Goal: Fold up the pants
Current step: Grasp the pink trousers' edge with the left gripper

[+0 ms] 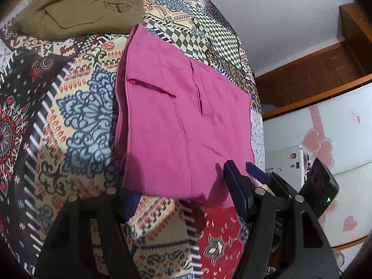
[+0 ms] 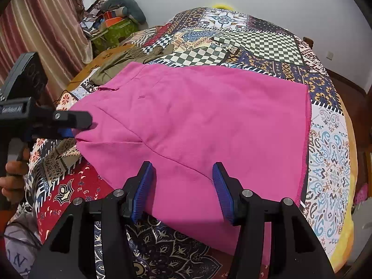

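A: Starting at our right gripper [image 2: 183,191]: its blue-padded fingers [image 2: 144,193] stand spread apart with nothing between them, hovering over the near edge of the pink pants [image 2: 197,121].

B: Agreed. The fabric passes under the gap, but we cannot tell whether the pads touch it. And our left gripper [image 2: 69,132]?

A: In the right wrist view it comes in from the left, its tip meeting the left corner of the pink pants, where the cloth puckers into a small point. Whether it is clenched on that corner we cannot tell; the black housing covers the pads. In its own view only the mount shows, one pad hidden.

B: From the left wrist view, the other gripper [image 1: 244,174] shows at the pants' near right corner, fingers parted.

A: Outward, then. The pink pants [image 1: 181,121] lie folded into a rough rectangle on the bed's patchwork quilt [image 2: 255,44], mostly flat, with seams running diagonally and a slit pocket [image 1: 151,86] visible on top. The right edge shows a stitched hem [image 2: 305,144].

B: Beyond them, near the far left corner, lie olive-green pants [image 1: 76,14] with an elastic waistband, bunched, well apart from both grippers.
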A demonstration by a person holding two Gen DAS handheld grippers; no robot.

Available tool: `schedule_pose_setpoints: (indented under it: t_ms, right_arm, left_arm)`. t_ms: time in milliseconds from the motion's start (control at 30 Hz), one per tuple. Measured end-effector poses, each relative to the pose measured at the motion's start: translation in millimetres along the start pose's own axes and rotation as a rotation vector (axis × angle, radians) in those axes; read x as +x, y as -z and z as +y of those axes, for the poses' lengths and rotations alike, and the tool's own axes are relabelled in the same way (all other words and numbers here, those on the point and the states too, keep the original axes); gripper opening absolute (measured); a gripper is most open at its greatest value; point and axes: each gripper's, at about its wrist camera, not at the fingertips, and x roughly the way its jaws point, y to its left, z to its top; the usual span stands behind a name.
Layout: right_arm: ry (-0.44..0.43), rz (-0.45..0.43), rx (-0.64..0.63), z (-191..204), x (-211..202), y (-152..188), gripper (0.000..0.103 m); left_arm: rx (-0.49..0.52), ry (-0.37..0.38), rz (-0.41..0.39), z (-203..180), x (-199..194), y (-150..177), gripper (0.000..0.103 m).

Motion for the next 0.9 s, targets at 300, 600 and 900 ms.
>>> schedule_pose_setpoints:
  t_ms: [300, 600, 900]
  right_arm:
    - [-0.016, 0.001, 0.013, -3.2, 0.5, 0.0, 0.049]
    - [-0.025, 0.025, 0.02, -1.7, 1.3, -6.3, 0.05]
    - [-0.069, 0.033, -0.061, 29.0, 12.0, -16.1, 0.05]
  left_arm:
    - [0.105, -0.134, -0.065, -15.1, 3.5, -0.2, 0.036]
    - [0.25, -0.221, -0.164, -36.8, -14.3, 7.2, 0.03]
    - [0.437, -0.421, -0.299, -56.4, -56.4, 28.8, 0.029]
